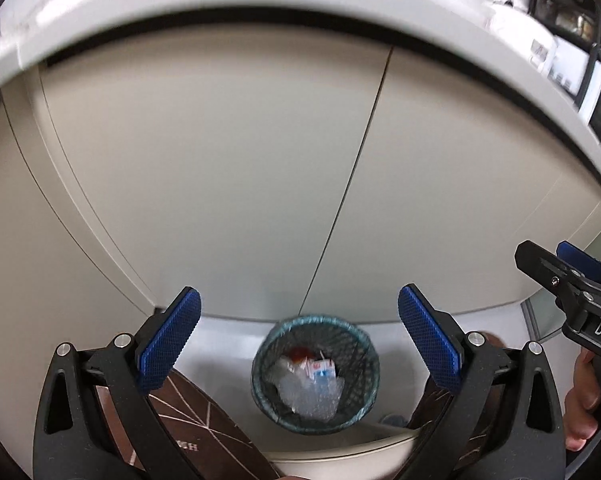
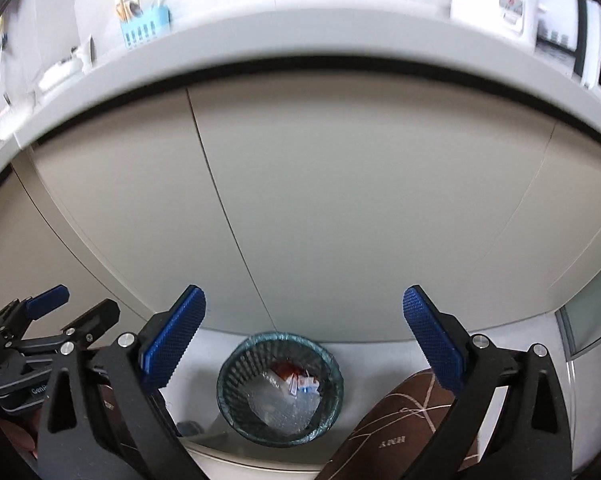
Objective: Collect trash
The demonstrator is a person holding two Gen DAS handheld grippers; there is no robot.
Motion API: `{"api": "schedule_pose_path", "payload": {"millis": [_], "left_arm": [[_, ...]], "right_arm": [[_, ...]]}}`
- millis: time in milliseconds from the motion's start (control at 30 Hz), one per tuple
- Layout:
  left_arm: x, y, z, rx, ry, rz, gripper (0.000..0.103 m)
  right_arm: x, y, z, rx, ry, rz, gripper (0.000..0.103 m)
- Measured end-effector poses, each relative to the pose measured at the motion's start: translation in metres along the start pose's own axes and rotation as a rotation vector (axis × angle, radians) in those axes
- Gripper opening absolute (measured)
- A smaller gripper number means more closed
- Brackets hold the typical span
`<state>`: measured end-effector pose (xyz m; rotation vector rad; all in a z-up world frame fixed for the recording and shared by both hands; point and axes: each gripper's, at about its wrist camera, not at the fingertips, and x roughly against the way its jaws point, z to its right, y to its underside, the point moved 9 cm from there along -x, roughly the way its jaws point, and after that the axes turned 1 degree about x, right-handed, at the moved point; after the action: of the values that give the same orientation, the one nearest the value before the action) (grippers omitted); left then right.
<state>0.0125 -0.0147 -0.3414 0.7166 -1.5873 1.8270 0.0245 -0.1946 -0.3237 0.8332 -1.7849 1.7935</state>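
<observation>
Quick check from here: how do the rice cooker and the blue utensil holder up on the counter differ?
The rice cooker is white, rounded and closed by a lid; the blue utensil holder is boxy, slotted and open-topped, with utensils sticking out. The cooker stands at the counter's right end beside the microwave; the holder stands toward the left. The cooker looks bulkier. Both stand upright by the wall.

left gripper (image 1: 299, 336): jaws wide apart, empty, angled downward | right gripper (image 2: 303, 338): jaws wide apart, empty, angled downward
</observation>
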Motion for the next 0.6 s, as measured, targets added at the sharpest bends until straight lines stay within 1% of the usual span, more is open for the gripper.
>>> {"api": "schedule_pose_path", "payload": {"millis": [167,367,500,600], "left_arm": [[0.045,-0.027,0.008,-0.016,-0.005,0.060,0.097],[0.098,-0.066,0.015,-0.015,0.010,0.125,0.097],[0.131,-0.091,0.016,-0.015,-0.011,0.182,0.097],[0.152,-0.106,0.019,-0.011,-0.017,0.208,0.097]], "right_arm": [[0.041,-0.028,-0.001,0.007,0.010,0.066,0.095],[0.088,-0.065,-0.003,0.012,0.023,0.147,0.095],[0.123,-0.093,-0.003,0.010,0.022,0.191,0.095],[0.143,-0.106,-0.005,0.008,0.022,0.218,0.095]]}}
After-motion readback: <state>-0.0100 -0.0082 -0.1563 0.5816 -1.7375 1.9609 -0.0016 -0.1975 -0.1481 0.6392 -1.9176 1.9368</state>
